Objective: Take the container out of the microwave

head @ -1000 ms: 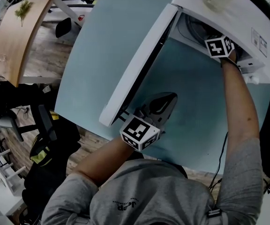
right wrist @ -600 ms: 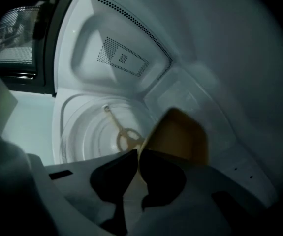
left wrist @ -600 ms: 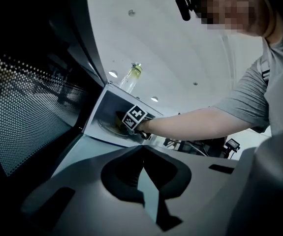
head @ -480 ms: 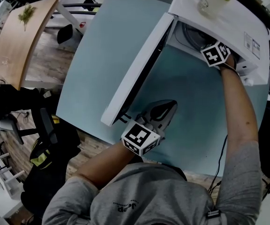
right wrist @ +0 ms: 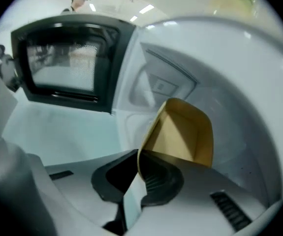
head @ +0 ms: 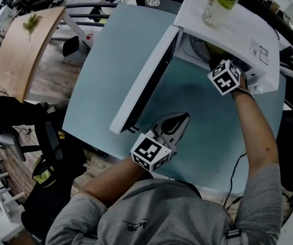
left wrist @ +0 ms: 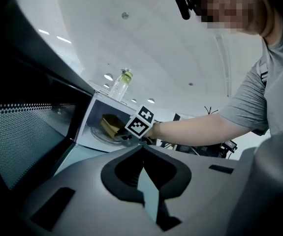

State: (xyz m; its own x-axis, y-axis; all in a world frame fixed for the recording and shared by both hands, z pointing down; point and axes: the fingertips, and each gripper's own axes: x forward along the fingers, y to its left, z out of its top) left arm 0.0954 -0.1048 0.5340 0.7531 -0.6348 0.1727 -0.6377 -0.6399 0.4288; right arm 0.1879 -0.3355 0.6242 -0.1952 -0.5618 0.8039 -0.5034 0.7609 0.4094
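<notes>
Pale blue-green table [head: 110, 60] fills the head view. A white microwave [head: 228, 29] sits at its far right corner with a bottle [head: 215, 4] standing on top. The microwave's door [head: 143, 80] is swung wide to your left, which leaves the cavity mouth free. Your right gripper [head: 220, 73] reaches into that mouth with your arm stretched forward. Your left gripper [head: 181, 118] hovers low over the table near the door's free edge, apparently parked clear of the way out.

From the left gripper view, its jaws are together with nothing between them. They point across at the open microwave. Inside the cavity, a tan container [left wrist: 110, 126] sits over the glass turntable [left wrist: 99, 137]. The right gripper's marker cube is just in front of it.

From the right gripper view, your jaws are clamped on the container's near wall, a thin edge they can pinch. Held by that one side, the open, empty container tilts, with its far end toward the white back of the cavity. You cannot tell whether its base touches the turntable. The container is not yet out. The door's dark window shows at left, well aside, so a straight pull toward you looks unobstructed.
</notes>
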